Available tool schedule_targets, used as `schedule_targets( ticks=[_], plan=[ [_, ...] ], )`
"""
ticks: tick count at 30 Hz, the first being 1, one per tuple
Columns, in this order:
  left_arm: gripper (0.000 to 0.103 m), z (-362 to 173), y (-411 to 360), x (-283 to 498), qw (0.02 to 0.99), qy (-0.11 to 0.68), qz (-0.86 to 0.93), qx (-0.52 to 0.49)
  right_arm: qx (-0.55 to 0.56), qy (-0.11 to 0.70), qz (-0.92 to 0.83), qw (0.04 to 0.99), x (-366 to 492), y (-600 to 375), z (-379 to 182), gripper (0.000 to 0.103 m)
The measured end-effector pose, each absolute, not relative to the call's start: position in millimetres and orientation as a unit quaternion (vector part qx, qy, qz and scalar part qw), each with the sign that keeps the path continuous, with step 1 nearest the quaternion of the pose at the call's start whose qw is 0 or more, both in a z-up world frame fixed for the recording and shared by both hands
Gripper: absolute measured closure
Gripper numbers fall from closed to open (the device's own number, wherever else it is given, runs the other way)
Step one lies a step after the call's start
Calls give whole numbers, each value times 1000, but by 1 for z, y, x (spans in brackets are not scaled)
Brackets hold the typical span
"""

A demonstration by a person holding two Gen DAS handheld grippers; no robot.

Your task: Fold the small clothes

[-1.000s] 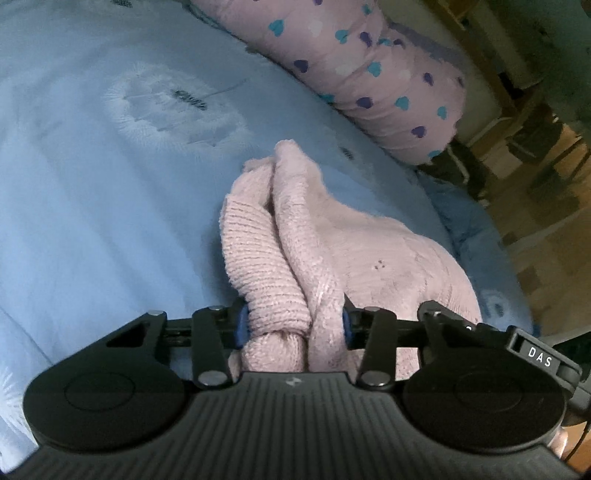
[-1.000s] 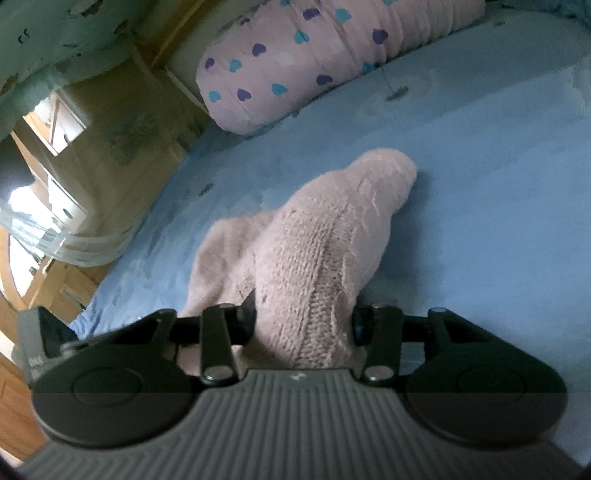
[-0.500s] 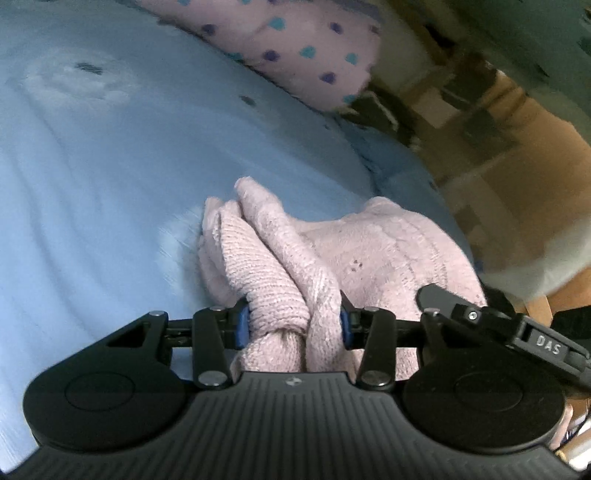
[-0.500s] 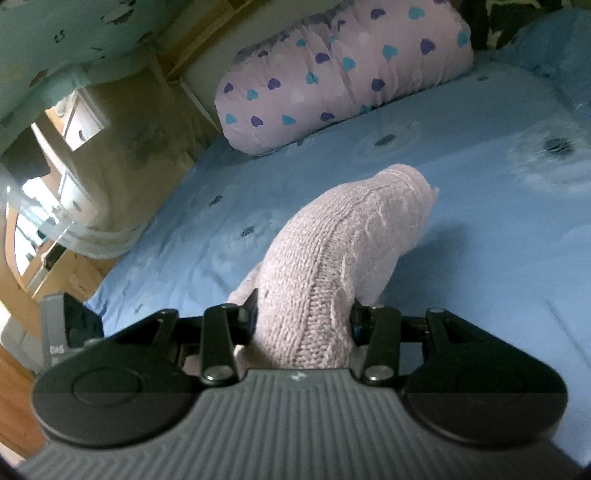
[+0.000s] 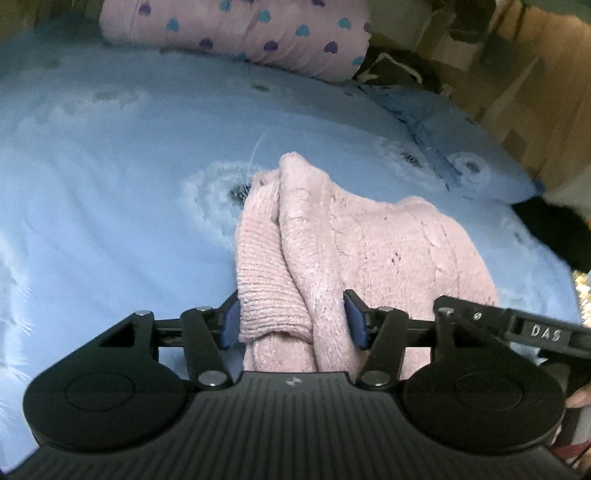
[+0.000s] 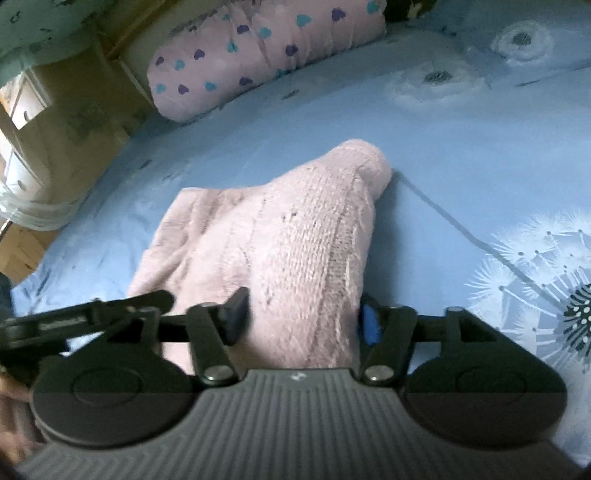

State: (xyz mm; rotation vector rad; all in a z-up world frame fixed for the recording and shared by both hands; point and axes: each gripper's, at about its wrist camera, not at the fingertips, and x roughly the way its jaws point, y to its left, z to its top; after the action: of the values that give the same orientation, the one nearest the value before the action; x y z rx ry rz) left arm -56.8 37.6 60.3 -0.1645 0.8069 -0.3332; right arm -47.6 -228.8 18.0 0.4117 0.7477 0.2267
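Gripping pink knit garment [image 5: 388,251], both grippers, seemingly bunched

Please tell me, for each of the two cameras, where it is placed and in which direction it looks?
Left wrist: sits on the left gripper, looking forward along its fingers over the pink sweater to the pillow; the other gripper's arm and a bit of hand show at right.
Right wrist: sits on the right gripper, facing across the bed towards the pillow and wooden furniture.
Shared: both grippers are shut on the sweater, with the bed beneath.
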Motion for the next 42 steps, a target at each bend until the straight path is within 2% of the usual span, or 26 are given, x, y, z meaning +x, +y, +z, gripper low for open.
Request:
schedule_targets(
  ticks=[4,9,14,15,16,17,18,19,20,21,22,24,26,28,29,32,38,39,42],
  plan=[
    [41,84,27,-58,923,349,-157,-39,189,345,92,915,-59,-228,25,34],
    [41,93,14,-16,925,343,-152,-56,158,273,63,947,-56,-235,57,34],
    [43,72,-10,24,923,354,-151,-19,242,291,36,925,-20,-258,46,34],
    [46,67,-11,29,922,356,-151,-18,257,293,24,921,-13,-261,41,34],
    [63,63,-11,33,922,356,-153,-19,272,294,11,916,-7,-265,35,34],
    [73,59,-12,38,923,354,-150,-20,290,297,3,910,-2,-269,29,34],
    [87,56,-9,38,925,348,-150,-26,305,303,4,903,4,-270,23,34],
    [89,56,-3,36,927,339,-152,-43,322,308,12,895,7,-275,16,35],
    [89,56,2,30,931,327,-150,-59,337,319,27,885,14,-277,7,38],
    [89,57,6,25,936,313,-145,-68,347,329,36,877,16,-276,0,63],
    [89,57,7,21,942,300,-138,-66,357,332,47,872,16,-274,-3,70],
    [89,51,6,19,948,292,-116,-48,327,298,48,895,8,-263,8,75],
    [89,42,4,28,944,307,-114,-40,246,244,64,936,-1,-244,27,82],
    [88,38,1,35,944,308,-117,-30,180,225,62,955,-1,-227,34,84],
    [88,38,-1,37,944,306,-119,-17,167,245,51,954,4,-223,31,84],
    [88,40,-6,37,944,305,-123,7,163,303,21,939,18,-221,10,85],
    [80,65,3,16,932,337,-130,0,160,281,26,946,3,-219,25,82],
    [78,71,6,9,931,341,-130,-3,167,275,28,946,-3,-220,30,82],
    [62,86,16,-15,925,356,-133,-23,168,265,38,949,-26,-218,42,81]
  ],
)
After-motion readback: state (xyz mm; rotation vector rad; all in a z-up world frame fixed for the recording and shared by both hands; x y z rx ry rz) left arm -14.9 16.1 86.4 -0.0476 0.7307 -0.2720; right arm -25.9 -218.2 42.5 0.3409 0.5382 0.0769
